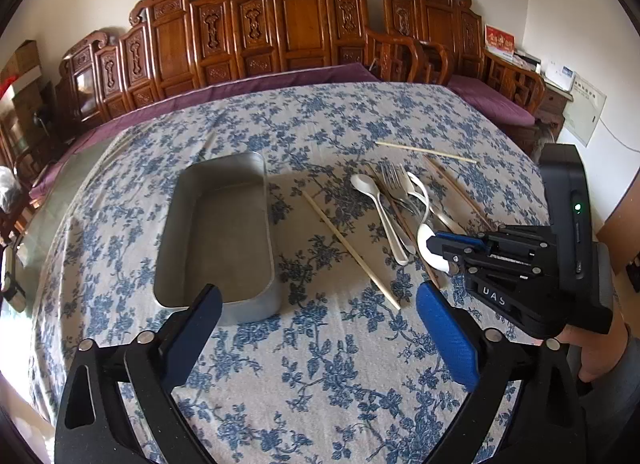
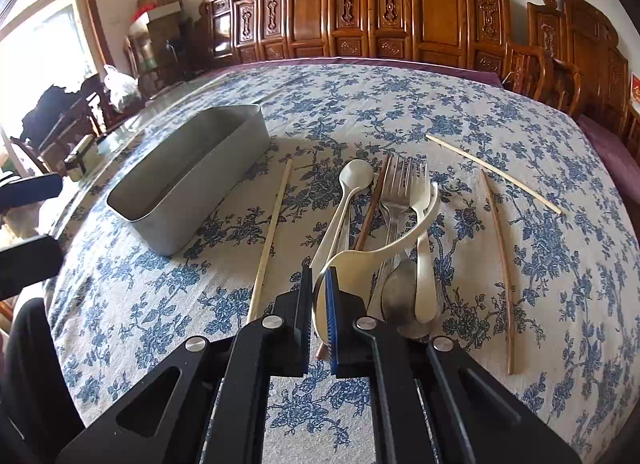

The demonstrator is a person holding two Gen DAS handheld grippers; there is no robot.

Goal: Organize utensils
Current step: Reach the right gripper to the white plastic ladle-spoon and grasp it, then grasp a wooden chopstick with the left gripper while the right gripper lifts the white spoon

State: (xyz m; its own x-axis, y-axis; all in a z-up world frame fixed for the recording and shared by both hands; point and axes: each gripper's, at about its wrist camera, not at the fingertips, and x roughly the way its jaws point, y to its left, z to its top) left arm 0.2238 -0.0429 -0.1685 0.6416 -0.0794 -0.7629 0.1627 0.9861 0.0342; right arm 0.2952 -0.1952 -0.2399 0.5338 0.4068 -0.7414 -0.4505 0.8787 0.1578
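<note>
Right gripper [image 2: 319, 304] is pinching the rim of a glossy cream ladle-shaped spoon [image 2: 360, 264] in the cutlery pile at the floral tablecloth's [image 2: 400, 111] middle. Left gripper [image 1: 318, 338] is hanging wide apart, empty, near the rectangular matte metal tray [image 1: 218, 232].

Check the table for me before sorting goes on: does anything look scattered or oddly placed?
Yes. The metal tray holds nothing, while spoons and forks lie heaped together beside it. Chopsticks are strewn apart at different angles; one brown chopstick looks bowed.
</note>
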